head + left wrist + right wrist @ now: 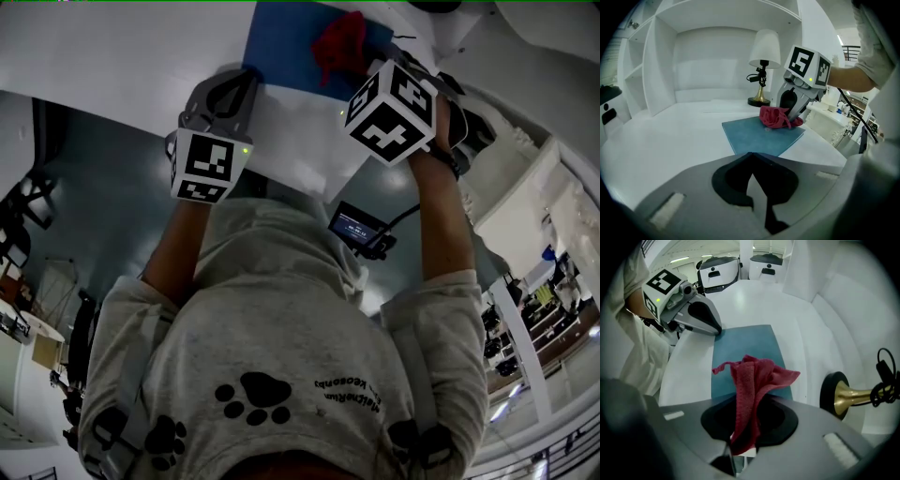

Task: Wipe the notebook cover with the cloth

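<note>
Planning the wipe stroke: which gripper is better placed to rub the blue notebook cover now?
Right. The right gripper is shut on the red terry cloth, which hangs over the flat blue notebook. The left gripper is shut and empty, its tip at the notebook's edge.

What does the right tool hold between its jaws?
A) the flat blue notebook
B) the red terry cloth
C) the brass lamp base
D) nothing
B: in the right gripper view the right tool is shut on the red terry cloth, which is bunched over the flat blue notebook.
</note>
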`<state>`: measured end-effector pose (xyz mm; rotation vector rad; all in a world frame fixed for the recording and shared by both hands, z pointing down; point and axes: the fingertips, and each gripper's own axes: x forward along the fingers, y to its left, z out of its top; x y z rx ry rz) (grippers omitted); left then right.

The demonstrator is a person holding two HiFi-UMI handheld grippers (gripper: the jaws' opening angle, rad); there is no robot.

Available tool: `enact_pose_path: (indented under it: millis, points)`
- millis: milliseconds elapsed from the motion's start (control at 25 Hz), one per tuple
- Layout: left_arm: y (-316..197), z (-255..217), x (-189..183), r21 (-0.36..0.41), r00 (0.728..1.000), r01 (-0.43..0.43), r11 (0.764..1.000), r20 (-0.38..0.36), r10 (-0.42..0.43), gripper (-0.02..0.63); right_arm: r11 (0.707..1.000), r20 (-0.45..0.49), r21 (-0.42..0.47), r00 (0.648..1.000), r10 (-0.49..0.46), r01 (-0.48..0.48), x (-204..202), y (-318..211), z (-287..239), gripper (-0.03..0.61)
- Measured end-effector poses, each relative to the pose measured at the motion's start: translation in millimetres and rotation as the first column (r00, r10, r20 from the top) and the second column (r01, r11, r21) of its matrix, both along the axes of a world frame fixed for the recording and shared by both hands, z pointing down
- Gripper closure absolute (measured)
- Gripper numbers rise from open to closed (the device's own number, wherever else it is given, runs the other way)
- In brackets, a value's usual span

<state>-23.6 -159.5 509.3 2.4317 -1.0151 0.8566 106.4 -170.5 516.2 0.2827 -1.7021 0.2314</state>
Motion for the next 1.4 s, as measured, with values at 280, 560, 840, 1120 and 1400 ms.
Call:
enact_pose_path:
  millis: [280, 560, 840, 1120, 1400]
  points:
    - [0, 1, 1, 0.002, 1.000, -0.003, 1.000, 0.001, 0.003, 0.615, 0.998, -0.074, -0.012, 0.995, 0.062, -0.063, 46, 9, 3, 0.500]
    - [0, 1, 3, 0.001, 1.000, -0.003, 1.000, -0.004, 0.003, 0.615, 0.991, -0.177, -0.042, 0.977, 0.121, -0.130, 98, 27, 12, 0.500]
    - [3, 0, -1, -0.015, 1.000, 0.003, 1.000, -0.014, -0.003, 0.614, 0.983, -0.148, -0.006, 0.972, 0.183, -0.186, 100, 36, -16, 0.500]
    - [8, 1, -5, -0.038, 1.000, 0.006, 0.999, -0.017, -0.006, 0.614, 0.995, 0.089, 0.056, 0.993, 0.071, -0.077, -3, 20, -49, 0.500]
    - [11, 7, -5, -0.054, 1.000, 0.006, 0.999, -0.008, -0.006, 0.614, 0.995, 0.221, 0.041, 0.971, -0.095, 0.088, -108, 19, -33, 0.499]
